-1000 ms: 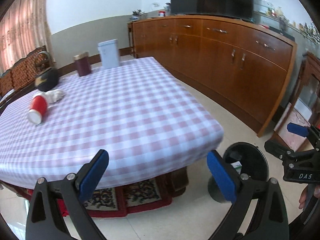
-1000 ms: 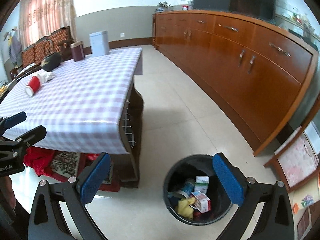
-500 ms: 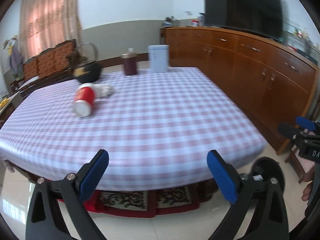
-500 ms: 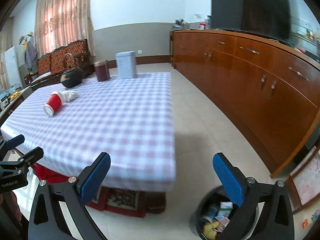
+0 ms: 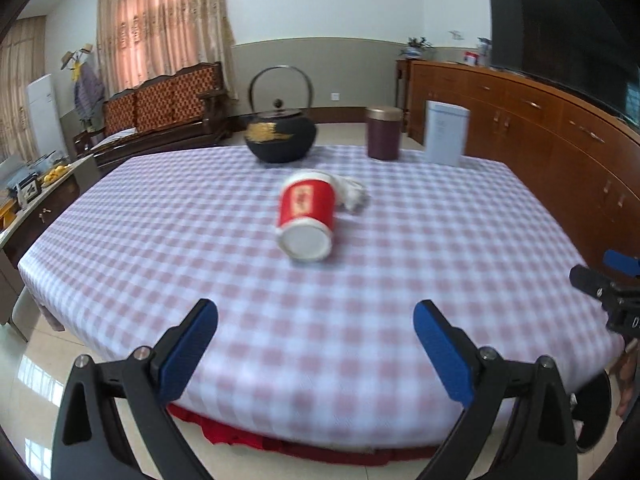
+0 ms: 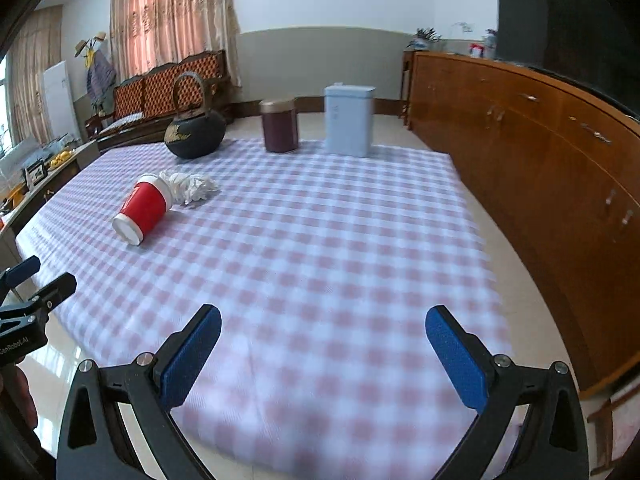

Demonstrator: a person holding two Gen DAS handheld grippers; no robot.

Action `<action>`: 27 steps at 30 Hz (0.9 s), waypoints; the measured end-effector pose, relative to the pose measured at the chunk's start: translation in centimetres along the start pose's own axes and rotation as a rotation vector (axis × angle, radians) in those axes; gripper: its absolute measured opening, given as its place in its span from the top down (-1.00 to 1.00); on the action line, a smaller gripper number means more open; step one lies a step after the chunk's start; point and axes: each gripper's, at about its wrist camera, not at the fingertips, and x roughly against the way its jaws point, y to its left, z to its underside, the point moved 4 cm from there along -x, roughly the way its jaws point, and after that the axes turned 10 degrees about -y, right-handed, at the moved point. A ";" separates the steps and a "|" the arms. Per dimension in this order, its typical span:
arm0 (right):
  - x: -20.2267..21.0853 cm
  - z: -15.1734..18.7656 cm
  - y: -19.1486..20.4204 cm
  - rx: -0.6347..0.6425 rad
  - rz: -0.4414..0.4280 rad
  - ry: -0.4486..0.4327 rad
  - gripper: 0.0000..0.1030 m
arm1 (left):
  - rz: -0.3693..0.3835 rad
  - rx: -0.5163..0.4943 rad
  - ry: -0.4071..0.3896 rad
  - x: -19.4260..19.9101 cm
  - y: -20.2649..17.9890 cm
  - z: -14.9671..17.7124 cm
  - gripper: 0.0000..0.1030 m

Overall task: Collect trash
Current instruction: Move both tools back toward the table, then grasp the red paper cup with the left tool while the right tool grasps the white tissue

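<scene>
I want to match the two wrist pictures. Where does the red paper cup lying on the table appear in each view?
Left wrist view: the red paper cup lies near the picture's centre, base toward the camera.
Right wrist view: the same cup lies at the left, on its side.
Shared landmark: the black kettle stands behind the cup in both.

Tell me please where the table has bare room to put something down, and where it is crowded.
Bare cloth: the whole near half of the table, between the grippers and the red cup, and the right side below the blue tin. Crowded: the far edge with kettle, brown canister and tin, plus the cup touching the crumpled tissue.
</scene>
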 end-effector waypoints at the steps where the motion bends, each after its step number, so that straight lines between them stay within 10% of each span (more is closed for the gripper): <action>1: -0.9 -0.3 0.4 0.004 -0.005 0.007 -1.00 | -0.003 0.006 0.000 -0.8 0.3 -0.2 -0.92; 27: -13.4 -4.3 5.8 0.061 -0.107 0.080 -1.00 | 0.101 0.030 0.074 -11.1 2.0 -3.0 -0.11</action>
